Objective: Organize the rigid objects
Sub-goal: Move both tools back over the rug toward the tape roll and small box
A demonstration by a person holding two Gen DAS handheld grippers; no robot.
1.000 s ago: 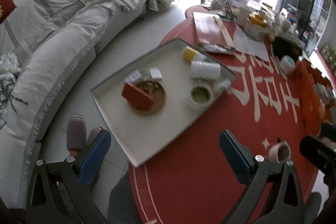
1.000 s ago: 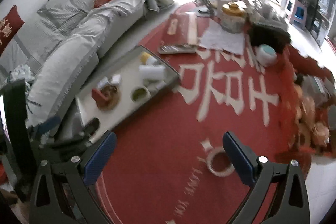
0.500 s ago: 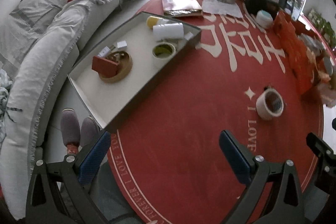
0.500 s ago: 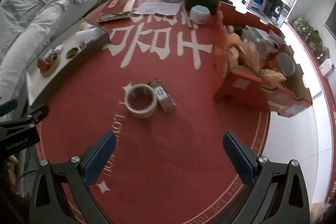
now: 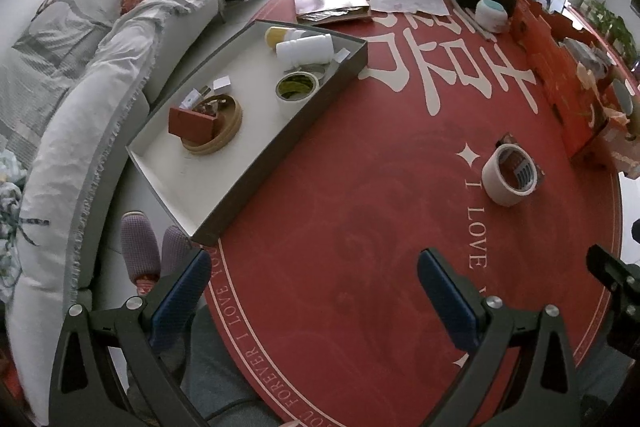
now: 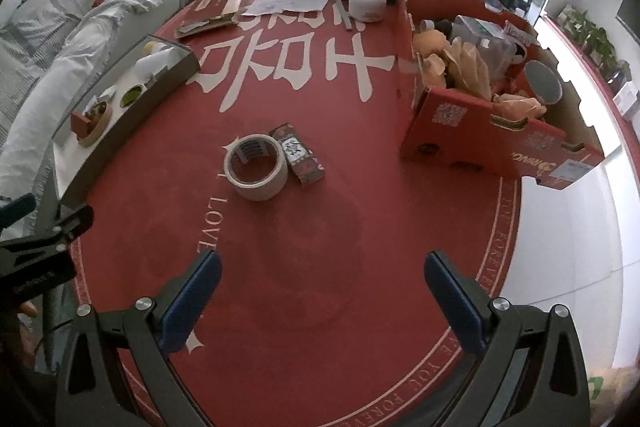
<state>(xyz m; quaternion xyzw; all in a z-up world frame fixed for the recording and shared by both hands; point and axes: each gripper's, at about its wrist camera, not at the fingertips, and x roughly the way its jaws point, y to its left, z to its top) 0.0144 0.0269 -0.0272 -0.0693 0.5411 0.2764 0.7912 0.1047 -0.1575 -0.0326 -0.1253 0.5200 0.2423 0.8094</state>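
Left gripper (image 5: 314, 301): jaws spread wide, nothing between them, touching nothing; blue ribbed pads on black frames, at the lower edge of the left wrist view, above the red cloth.
Right gripper (image 6: 322, 301): jaws equally wide apart, empty, clear of every object; it hovers over bare cloth at the bottom of the right wrist view.
Tape roll (image 6: 256, 167): cream paper ring, hollow centre, lying flat on the cloth at centre left of the right wrist view; right of centre in the left wrist view.
Small packet (image 6: 297, 153): flat rectangular box, printed dark red and white, lying just beside the tape roll and touching or nearly touching its right side.
Tray (image 5: 256, 163): shallow rectangular box, white inside, dark outer walls, overhanging the table edge at left centre of the left wrist view.
Tray contents: round wooden dish (image 5: 218, 131) with a red box (image 5: 192, 125) leaning in it; a second tape ring (image 5: 298, 87) with green inside; a white cylindrical bottle (image 5: 306, 50) on its side at the far end.
Table cover (image 6: 320, 227): round red cloth, matt, with large white characters and a lettered border.
Cardboard carton (image 6: 480, 131): red, open-topped, filled with mixed items, at upper right of the right wrist view.
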